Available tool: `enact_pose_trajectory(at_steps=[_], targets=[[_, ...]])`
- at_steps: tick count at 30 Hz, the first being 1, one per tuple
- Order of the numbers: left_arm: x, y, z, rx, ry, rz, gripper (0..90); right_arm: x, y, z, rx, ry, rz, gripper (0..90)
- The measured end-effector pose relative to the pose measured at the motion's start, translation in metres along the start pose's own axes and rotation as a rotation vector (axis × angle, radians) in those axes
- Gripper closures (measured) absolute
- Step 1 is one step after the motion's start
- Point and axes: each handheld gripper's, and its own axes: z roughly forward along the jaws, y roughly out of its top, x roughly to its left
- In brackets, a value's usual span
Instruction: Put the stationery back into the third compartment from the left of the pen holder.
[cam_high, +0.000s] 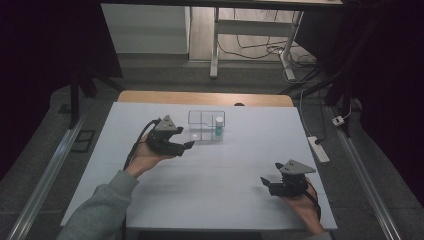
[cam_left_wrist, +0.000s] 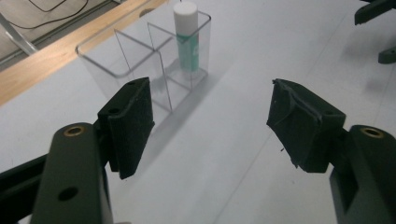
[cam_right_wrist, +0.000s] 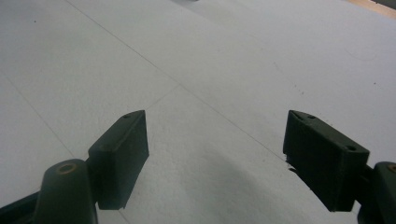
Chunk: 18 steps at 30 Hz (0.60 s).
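My left gripper hovers with its jaws apart and nothing between them, just beside the near left corner of the clear plastic box, which stands on the white board close to the middle of its far edge. A white-capped green tube stands upright in the box's right-hand compartment; in the left gripper view the tube sits behind a clear divider. My right gripper rests near the board's near right corner, jaws wide apart, empty.

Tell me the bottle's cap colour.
White cap on the bottle; clearest in the left gripper view.
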Motion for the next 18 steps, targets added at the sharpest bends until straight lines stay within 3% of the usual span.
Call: enact_pose_trajectory(at_steps=[8,18], targets=[[-0.010,-0.034,-0.022,-0.010,0.017,-0.003,30.1,0.001,0.000,-0.001,-0.003,0.000,0.006,22.1],[-0.012,-0.082,-0.050,0.009,0.085,-0.031,29.6,0.001,0.000,0.000,-0.005,0.005,0.000,22.1]])
